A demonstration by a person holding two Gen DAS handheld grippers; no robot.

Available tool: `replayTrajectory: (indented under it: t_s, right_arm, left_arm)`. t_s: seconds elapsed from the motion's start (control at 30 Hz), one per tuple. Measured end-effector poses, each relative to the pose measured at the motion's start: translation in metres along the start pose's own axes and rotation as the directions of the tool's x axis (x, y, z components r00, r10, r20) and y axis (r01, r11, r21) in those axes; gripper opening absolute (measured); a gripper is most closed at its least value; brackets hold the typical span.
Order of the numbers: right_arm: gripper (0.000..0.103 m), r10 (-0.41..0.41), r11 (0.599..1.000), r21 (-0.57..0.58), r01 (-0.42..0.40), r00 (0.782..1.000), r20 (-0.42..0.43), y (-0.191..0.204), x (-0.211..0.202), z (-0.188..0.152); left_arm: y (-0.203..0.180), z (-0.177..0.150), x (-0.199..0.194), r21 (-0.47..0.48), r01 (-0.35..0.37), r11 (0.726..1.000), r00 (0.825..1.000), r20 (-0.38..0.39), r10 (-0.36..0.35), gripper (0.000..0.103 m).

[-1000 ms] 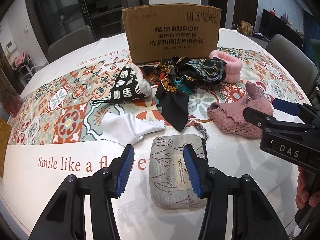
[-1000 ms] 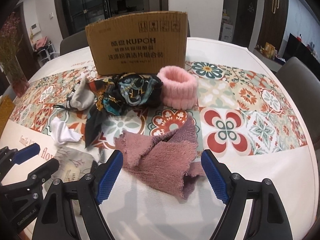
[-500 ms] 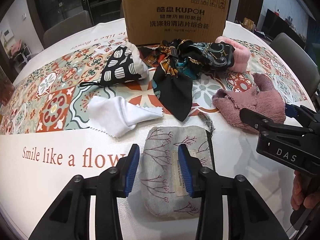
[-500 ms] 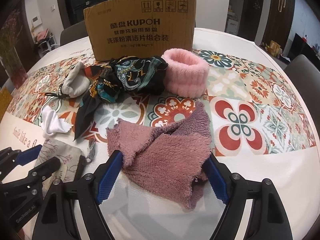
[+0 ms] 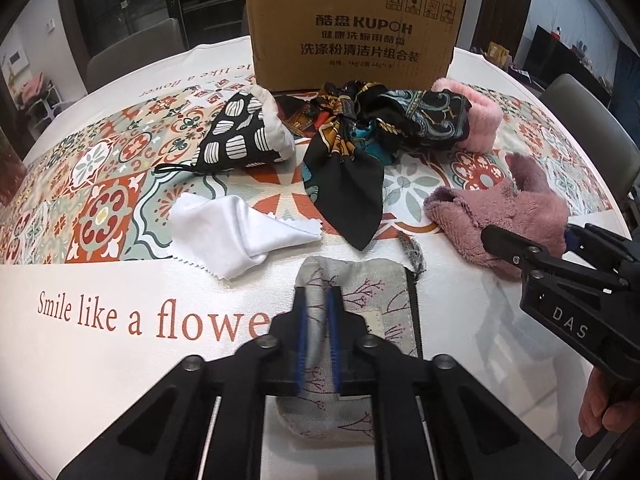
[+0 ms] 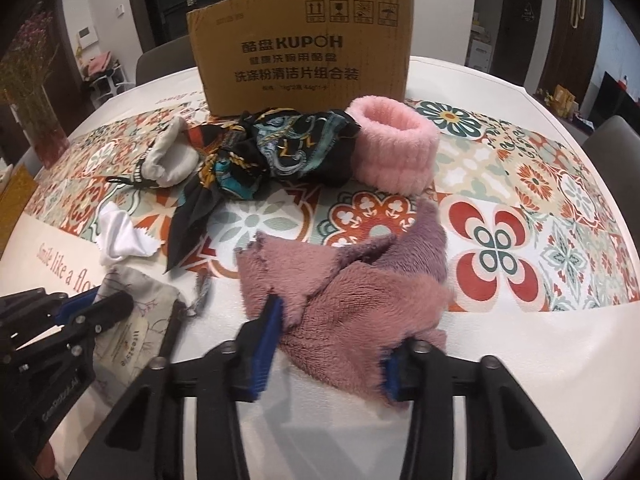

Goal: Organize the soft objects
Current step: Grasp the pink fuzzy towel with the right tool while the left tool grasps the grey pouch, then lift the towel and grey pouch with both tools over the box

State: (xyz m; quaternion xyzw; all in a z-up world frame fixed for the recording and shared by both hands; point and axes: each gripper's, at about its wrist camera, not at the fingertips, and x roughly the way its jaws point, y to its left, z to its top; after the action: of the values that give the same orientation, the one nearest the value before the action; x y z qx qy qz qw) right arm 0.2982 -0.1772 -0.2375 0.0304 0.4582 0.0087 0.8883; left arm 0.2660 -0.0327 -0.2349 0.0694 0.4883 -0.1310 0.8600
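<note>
Risk is sitting mostly with the left claw [image 5: 318, 338]: its blue pads are pinching shut on a raised fold of the grey pouch [image 5: 362, 300], not on the whole body, so on a lift the thin fabric is likely slipping out or the pouch is swinging and dragging its zipper pull [image 5: 412, 249] across the surface [image 5: 100, 360]. Pouch is lying at the near edge, just beside the white cloth [image 5: 234, 232], apart from it; a sideways drag could be catching that cloth and pulling it along.

Right claw [image 6: 326, 354] is partly closed around the near end of the mauve fleece towel [image 6: 348, 284]; both blue pads are touching the pile, but whether they are squeezing firmly I cannot tell. Towel is crumpled and folded over itself, so a grab here is probably taking only one layer, the rest is hanging down and sweeping the surface. Far tip of the towel is lying near the pink fluffy band [image 6: 394, 150], so a trailing end could be nudging it.

Both claws are working close together, left one showing at the lower left of the right wrist view, so lifting at once is risking a clash of arms or tangled fabric.

Cardboard box [image 5: 354, 40] is standing at the far side behind the patterned scarf [image 5: 360, 148] and the black-and-white drawstring bag [image 5: 244, 136]; if it is the drop target, carrying low over that pile is risking snagging the scarf. Box opening is not showing, so clearance is unclear.
</note>
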Motion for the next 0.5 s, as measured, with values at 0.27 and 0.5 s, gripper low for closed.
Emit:
replayTrajectory:
  t_s: [0.27,0.5]
  right_arm:
    - [0.021,0.037,0.999,0.01,-0.037,0.999,0.022,-0.003,-0.015,0.004]
    - [0.021,0.039,0.999,0.005,-0.039,0.997,0.071,-0.005,-0.038,0.01]
  left_arm:
    - [-0.005,0.004,-0.021,-0.006,-0.008,1.0,0.999,0.042,0.008,0.008]
    - [-0.01,0.009,-0.043,-0.011,-0.003,1.0,0.996,0.092,0.004,0.008]
